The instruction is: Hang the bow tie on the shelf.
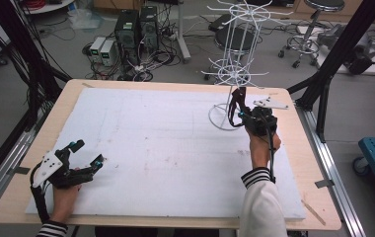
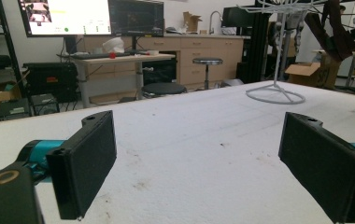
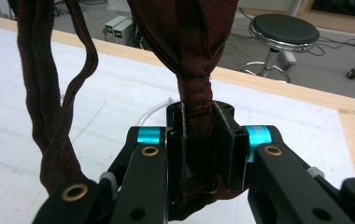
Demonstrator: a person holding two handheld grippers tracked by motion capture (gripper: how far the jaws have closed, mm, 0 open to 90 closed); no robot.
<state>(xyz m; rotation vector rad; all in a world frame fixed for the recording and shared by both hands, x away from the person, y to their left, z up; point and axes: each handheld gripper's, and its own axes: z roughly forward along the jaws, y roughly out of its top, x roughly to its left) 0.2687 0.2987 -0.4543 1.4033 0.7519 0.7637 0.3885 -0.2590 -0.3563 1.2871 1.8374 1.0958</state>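
My right gripper (image 3: 198,140) has its fingers (image 3: 229,135) pressed together on a dark red cloth (image 3: 187,42). The fabric is bunched into a narrow neck right where the pads pinch it, and above that neck it widens and rises out of the top of the right gripper view. A long strap-like loop of the same cloth (image 1: 233,109) hangs down to one side of the fingers and drops below them. In the high view the right gripper (image 1: 241,111) sits at the far right part of the tabletop (image 1: 294,163), just beside the white wire rack (image 1: 235,59), with the cloth running up from the fingers toward the rack's lower tier. Whether the cloth is caught on one of the rack's prongs I cannot tell. The rack's round base (image 3: 154,112) lies just beyond the fingers on the white foam sheet (image 1: 161,148).

My left gripper (image 1: 89,153) rests at the near left, its fingers (image 2: 87,161) spread wide with nothing between them but the bare foam sheet (image 2: 189,154). Looking along them, the wire rack (image 2: 278,60) stands well ahead and off to the right, and the cloth (image 2: 327,32) hangs beside its post, far from these fingers.
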